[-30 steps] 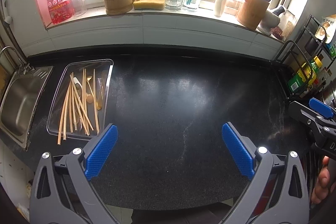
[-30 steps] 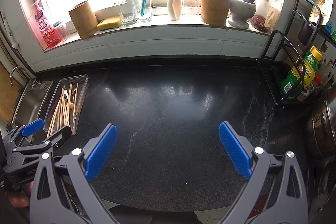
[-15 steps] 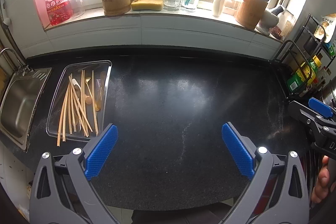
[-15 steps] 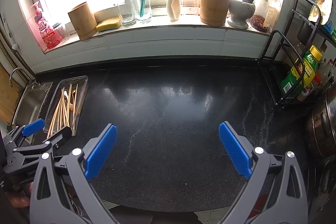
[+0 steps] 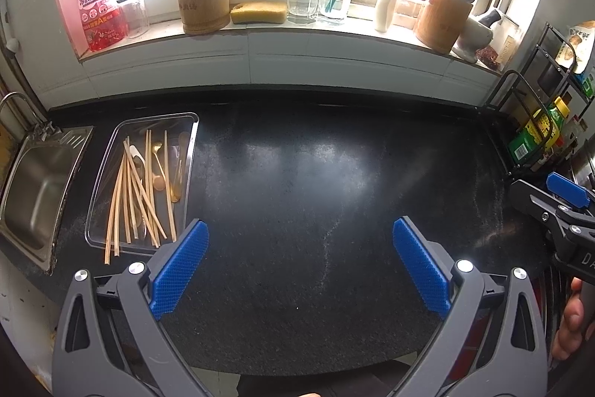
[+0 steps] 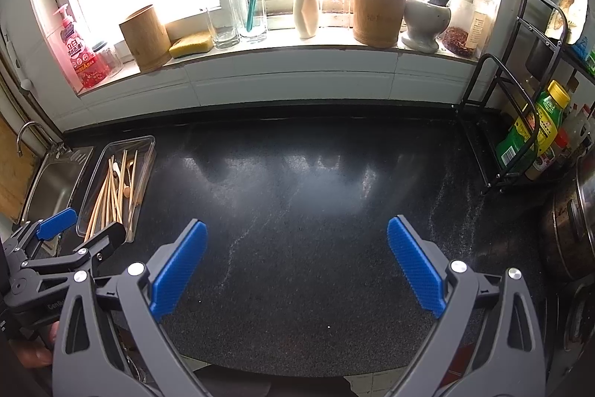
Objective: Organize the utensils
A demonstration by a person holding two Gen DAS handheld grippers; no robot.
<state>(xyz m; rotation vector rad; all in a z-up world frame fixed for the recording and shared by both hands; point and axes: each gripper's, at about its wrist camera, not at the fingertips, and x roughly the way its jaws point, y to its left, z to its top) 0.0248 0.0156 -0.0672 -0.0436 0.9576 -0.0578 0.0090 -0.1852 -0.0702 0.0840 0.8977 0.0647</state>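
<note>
The chopsticks (image 5: 139, 196) and spoons (image 5: 163, 170) lie in a clear tray (image 5: 111, 159) at the far left of the counter (image 5: 316, 181), beside the sink (image 5: 41, 181), long axes running near-to-far. The left gripper (image 5: 297, 263) is the nearer tool, with the tray just ahead-left of its left finger. Both it and the right gripper (image 6: 295, 261) are spread wide, holding nothing.

grey tongs (image 5: 300, 263), blue ridged pads (image 5: 180, 268), silver screws

tongs (image 5: 300, 263) spread wide | tray (image 5: 111, 170) (chopsticks (image 5: 130, 196), spoons (image 5: 163, 173)) far left
</note>
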